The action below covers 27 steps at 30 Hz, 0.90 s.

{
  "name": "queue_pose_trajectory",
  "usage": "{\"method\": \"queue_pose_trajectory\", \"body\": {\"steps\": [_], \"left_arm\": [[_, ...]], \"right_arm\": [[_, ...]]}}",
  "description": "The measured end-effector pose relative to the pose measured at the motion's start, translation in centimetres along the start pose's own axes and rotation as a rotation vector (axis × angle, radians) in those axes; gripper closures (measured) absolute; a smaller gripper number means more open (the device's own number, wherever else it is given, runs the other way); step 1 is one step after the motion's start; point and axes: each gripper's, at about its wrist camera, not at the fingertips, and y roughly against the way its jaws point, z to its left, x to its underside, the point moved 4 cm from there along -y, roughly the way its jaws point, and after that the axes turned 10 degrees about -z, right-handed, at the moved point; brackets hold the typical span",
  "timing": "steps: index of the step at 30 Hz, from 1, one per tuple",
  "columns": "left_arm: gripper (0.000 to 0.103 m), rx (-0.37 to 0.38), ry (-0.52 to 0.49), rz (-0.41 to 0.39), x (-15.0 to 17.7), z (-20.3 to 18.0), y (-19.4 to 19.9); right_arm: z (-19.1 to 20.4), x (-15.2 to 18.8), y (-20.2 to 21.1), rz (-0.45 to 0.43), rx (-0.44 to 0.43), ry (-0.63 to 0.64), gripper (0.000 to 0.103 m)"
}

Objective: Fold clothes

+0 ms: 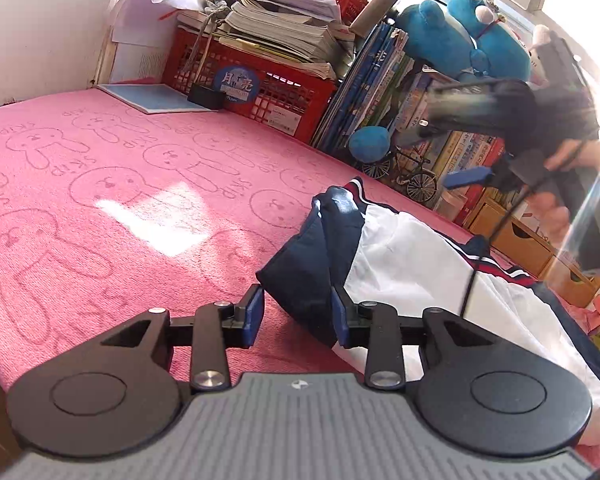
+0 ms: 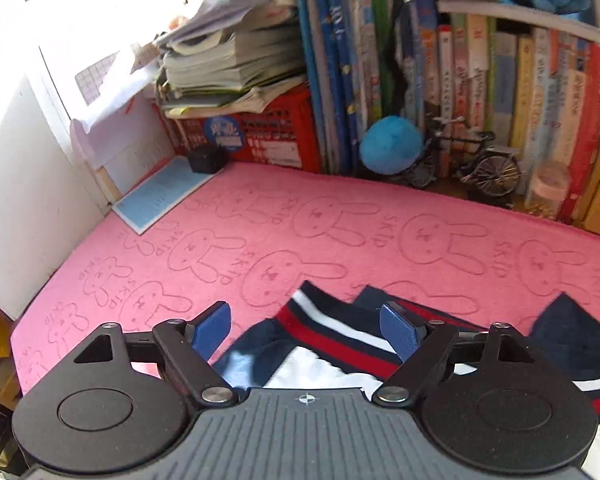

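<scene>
Navy and white cloth, a track jacket (image 1: 400, 264) with red-and-white striped trim, lies bunched on the pink rabbit-print blanket (image 1: 120, 208), and from the left wrist view it fills the frame from about 3 o'clock down to 5 o'clock. Your left gripper (image 1: 298, 316) stands partly spread with a navy fold sitting in the gap; its right pad looks to be touching the cloth, the left pad stands clear, so nothing is pinched. If you close here you will likely catch only that one loose ridge, and lifting it would drag the white panel into a twist rather than a clean fold. At 2 o'clock your right gripper (image 1: 488, 178) hangs blurred above the garment, its cable trailing down across the white fabric; that cable could snag the cloth or sweep it as you move. From the right wrist view, the right gripper (image 2: 306, 330) is spread wide and holds nothing, with the striped hem (image 2: 340, 336) lying below and between the pads at 6 o'clock. The jacket (image 2: 572, 340) is crumpled here, with a navy flap sticking out at 4 o'clock, so a grab straight down may take two layers at once or miss the edge. The model bicycle (image 2: 484, 164) and blue plush ball (image 2: 392, 144) at 1 o'clock stand near the blanket's far edge; a wide swing of the cloth could knock them over.
</scene>
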Motion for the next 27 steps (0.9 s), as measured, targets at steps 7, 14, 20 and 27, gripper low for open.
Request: {"method": "queue_pose_trajectory", "body": {"steps": [7,14,20,27], "left_arm": [[0.052,-0.086,-0.125,-0.089,-2.4,0.6,0.4],[0.046,-0.100,-0.210,-0.039,-3.3,-2.3,-1.5],[0.036,-0.055,-0.324,-0.039,-2.6,-5.6,-1.5],[0.032,0.031,-0.381,-0.010,-4.4,-8.7,-5.1]], "right_arm": [[-13.9,6.9,9.6,-0.059,0.353,0.168,0.020],[-18.0,11.2,8.1,-0.021,0.293,-0.017,0.084],[-20.1,14.6,13.8,-0.065,0.379,-0.070,0.095],[-23.5,18.7,20.8,-0.143,0.399,-0.192,0.039]]}}
